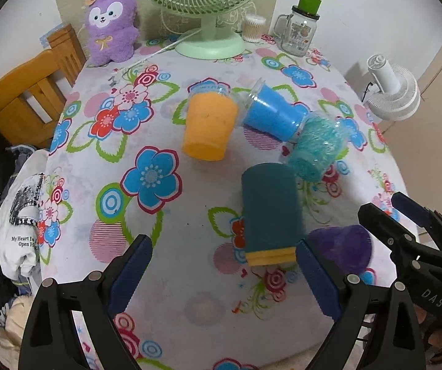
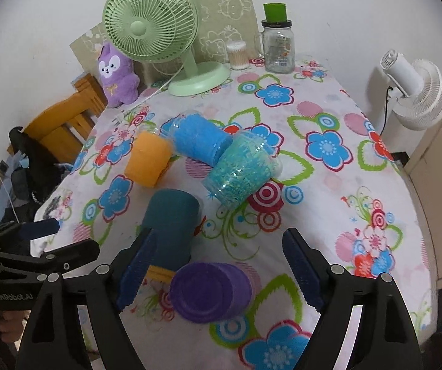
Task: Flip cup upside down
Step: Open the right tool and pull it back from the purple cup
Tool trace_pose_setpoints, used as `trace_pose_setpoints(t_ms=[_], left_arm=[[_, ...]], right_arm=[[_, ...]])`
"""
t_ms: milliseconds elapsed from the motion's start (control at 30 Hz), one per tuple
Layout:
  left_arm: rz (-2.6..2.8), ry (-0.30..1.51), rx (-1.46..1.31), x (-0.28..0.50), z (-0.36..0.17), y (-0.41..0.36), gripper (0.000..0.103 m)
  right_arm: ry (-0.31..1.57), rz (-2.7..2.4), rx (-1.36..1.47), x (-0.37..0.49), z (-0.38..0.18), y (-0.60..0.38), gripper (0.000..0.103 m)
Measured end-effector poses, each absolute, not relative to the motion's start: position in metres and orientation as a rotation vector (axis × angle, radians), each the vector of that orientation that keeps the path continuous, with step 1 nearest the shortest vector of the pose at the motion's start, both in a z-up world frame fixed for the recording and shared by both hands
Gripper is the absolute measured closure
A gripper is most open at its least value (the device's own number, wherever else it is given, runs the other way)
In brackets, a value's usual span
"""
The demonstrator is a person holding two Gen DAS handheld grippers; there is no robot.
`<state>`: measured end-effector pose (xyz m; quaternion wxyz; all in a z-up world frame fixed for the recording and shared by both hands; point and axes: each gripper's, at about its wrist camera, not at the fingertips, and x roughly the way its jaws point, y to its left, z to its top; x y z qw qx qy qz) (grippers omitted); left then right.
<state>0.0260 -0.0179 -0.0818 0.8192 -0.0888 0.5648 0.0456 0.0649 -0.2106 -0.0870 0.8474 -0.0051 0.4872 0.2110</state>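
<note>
The purple cup sits upside down on the flowery tabletop, between the right tool's wide-spread fingers, touching neither. At ten o'clock stands the dark teal cup. The left tool is spread wide too, holding nothing.

Both wrist cameras look down and forward from close above the table toward the back wall, sharing the cups and green fan; the left sits further left.
</note>
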Motion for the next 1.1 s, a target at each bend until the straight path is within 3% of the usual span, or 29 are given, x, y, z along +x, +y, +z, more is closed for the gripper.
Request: trace_pose_setpoints(t_ms=[533,600,1100], left_arm=[[0.165,1.096,-0.227,0.006,0.004,-0.016,0.006],[0.178,1.077,-0.22,-0.001,0.014,-0.016,0.006],[0.19,0.97,-0.248,-0.03,0.052,-0.014,0.0]], right_arm=[[0.984,0.446,-0.098,0.049,0.011,-0.205,0.017],[0.971,0.451,-0.102,0.043,0.019,-0.204,0.012],[0.886,0.399,-0.096,0.017,0.054,-0.207,0.006]])
